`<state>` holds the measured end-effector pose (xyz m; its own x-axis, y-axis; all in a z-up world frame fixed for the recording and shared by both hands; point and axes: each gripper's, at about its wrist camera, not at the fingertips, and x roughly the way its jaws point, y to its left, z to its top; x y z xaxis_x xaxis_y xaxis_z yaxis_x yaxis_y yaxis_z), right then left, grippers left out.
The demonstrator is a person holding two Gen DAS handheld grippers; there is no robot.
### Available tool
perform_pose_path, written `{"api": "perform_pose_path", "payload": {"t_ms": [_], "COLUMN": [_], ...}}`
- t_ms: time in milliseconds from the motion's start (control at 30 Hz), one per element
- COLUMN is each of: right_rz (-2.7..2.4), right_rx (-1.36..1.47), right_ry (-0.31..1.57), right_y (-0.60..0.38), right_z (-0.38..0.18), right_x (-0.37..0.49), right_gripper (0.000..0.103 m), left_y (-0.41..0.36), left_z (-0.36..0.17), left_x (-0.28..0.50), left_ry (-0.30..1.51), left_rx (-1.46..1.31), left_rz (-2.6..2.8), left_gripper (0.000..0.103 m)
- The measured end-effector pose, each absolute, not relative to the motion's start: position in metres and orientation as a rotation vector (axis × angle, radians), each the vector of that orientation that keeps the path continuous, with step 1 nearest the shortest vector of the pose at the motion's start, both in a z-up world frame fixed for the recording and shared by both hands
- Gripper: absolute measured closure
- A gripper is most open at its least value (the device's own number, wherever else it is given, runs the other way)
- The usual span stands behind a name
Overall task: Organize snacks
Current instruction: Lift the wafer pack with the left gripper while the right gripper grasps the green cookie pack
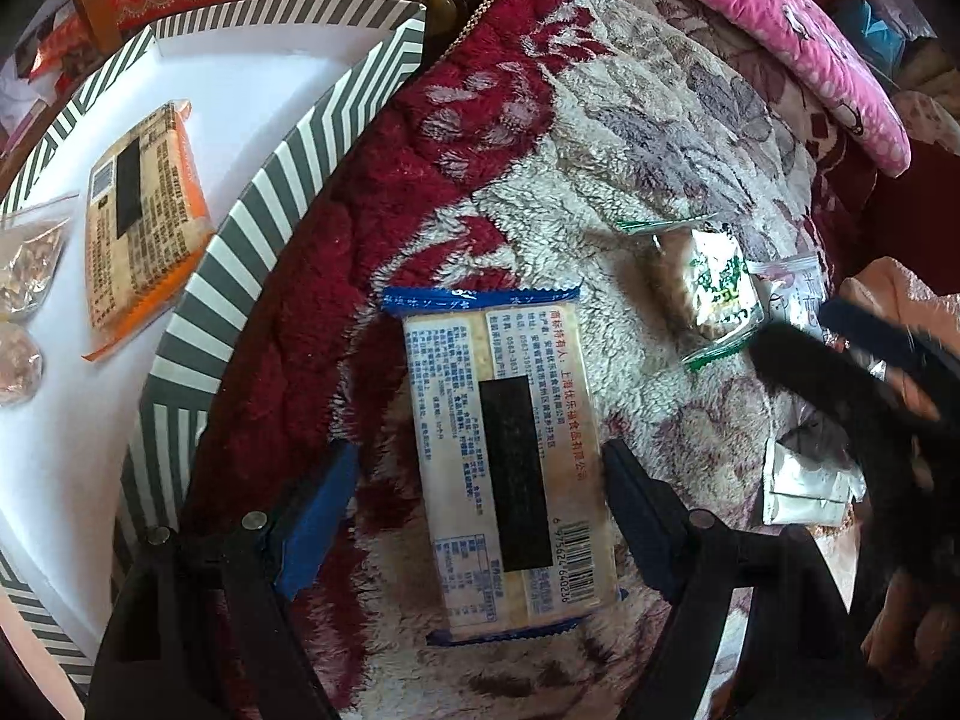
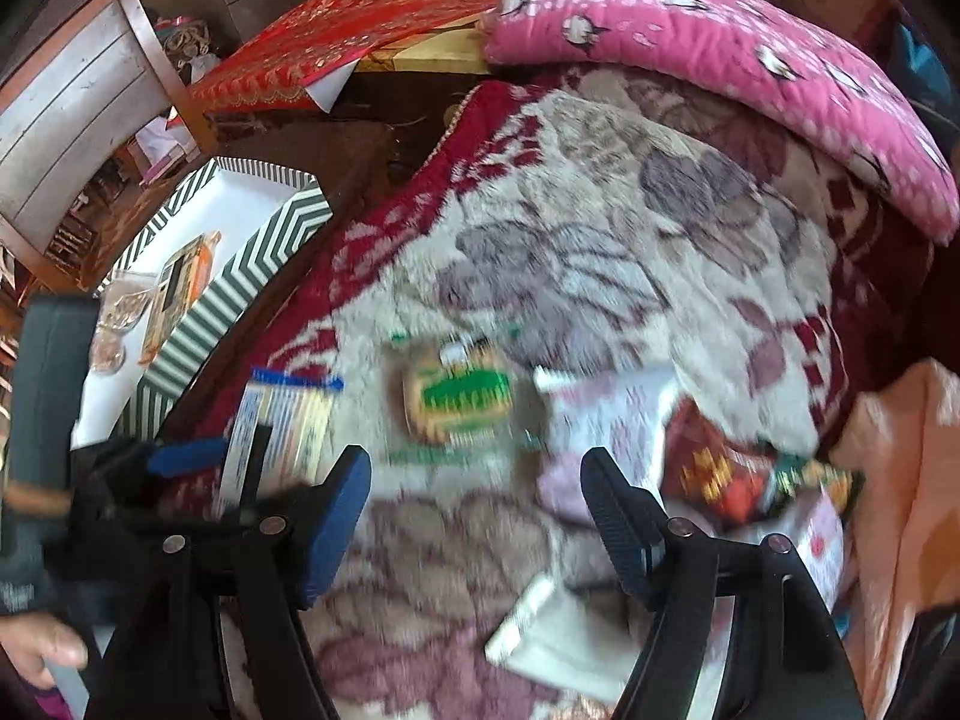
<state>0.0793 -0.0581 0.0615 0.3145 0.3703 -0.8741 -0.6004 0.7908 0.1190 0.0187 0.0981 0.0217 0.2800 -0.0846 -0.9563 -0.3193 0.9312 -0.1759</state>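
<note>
The left gripper hangs wide open astride the blue cracker packet on the blanket, pads clear of it. The right gripper is open and empty over the blanket beside a green snack packet; the striped box holds an orange packet.

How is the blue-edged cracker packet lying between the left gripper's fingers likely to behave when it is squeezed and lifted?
The blue-edged cracker packet looks flat and boxy, so probably fairly stiff. Its glossy wrapper may slip. The crackers inside could crack under a hard squeeze.
</note>
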Motion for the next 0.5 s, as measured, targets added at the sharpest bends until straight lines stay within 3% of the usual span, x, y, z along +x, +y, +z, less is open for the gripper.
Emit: {"api": "perform_pose_path", "payload": {"t_ms": [300,333,367,400,433,500], "right_rz": [0.667,0.670,0.662,0.660,0.664,0.674], "right_rx": [-0.317,-0.320,-0.329,-0.328,-0.311,-0.291], "right_ry": [1.132,1.141,1.144,1.136,1.131,1.130], "right_y": [-0.026,-0.025,-0.025,-0.027,-0.030,-0.037], "right_z": [0.029,0.024,0.020,0.019,0.020,0.024], "right_x": [0.106,0.106,0.106,0.105,0.103,0.099], "right_gripper": [0.027,0.036,0.051,0.051,0.051,0.051], "left_y": [0.107,0.106,0.105,0.104,0.102,0.098], "left_z": [0.016,0.016,0.016,0.017,0.018,0.023], "left_x": [0.019,0.020,0.019,0.019,0.018,0.016], "left_ry": [1.305,1.304,1.304,1.299,1.287,1.267], "left_rx": [-0.378,-0.368,-0.355,-0.335,-0.322,-0.266], "left_rz": [0.170,0.168,0.165,0.158,0.153,0.162], "left_gripper": [0.022,0.022,0.022,0.028,0.045,0.049]}}
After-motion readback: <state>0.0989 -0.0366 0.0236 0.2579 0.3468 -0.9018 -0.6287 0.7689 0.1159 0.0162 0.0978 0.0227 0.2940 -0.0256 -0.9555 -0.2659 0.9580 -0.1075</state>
